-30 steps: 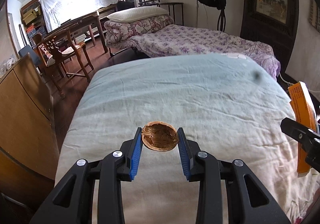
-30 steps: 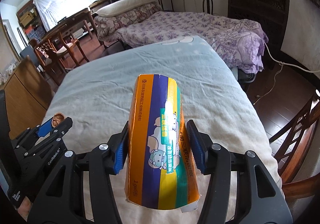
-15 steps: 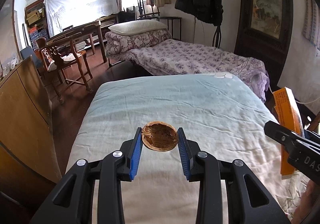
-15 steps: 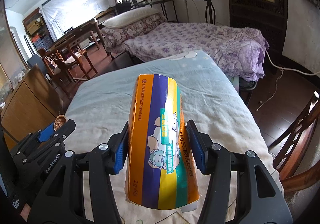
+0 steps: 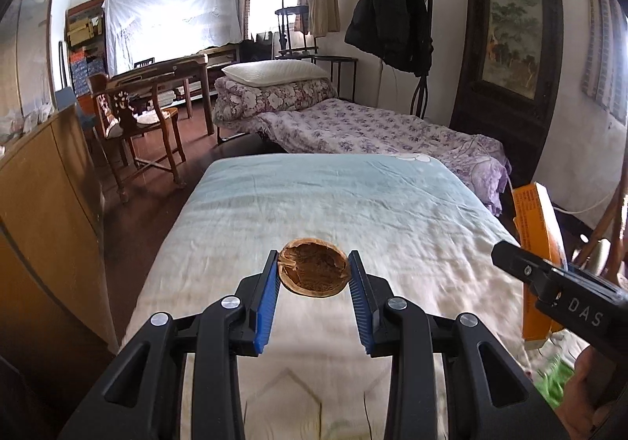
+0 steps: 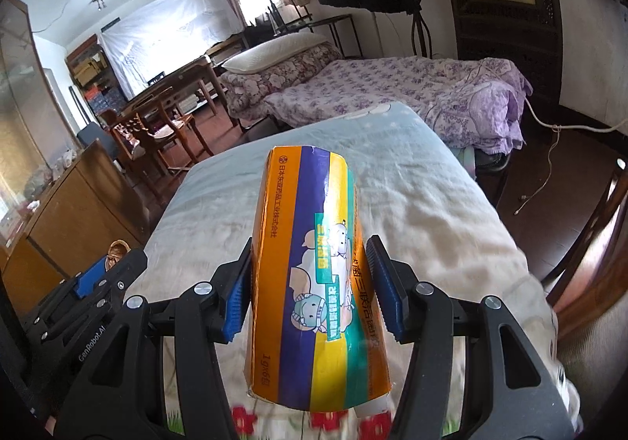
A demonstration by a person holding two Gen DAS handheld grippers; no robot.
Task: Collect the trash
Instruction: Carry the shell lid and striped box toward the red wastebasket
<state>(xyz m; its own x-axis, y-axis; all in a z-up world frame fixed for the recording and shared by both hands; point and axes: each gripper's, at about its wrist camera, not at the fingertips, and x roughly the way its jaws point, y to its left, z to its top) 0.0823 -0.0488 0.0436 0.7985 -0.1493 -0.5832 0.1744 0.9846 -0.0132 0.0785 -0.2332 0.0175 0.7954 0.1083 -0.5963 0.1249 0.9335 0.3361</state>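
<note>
Claw on the left (image 5: 314, 275) is pinching a walnut shell (image 5: 313, 272) while the right claw (image 6: 310, 279) is clamping a striped box (image 6: 314, 275), both lifted off the bed (image 5: 392, 212) and awaiting a bin that is not in sight.

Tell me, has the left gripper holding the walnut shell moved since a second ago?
Yes. The left gripper, shut on the walnut shell, has pulled back and up: the bed's far edge sits lower in its view, and more floor and room show beyond.
</note>
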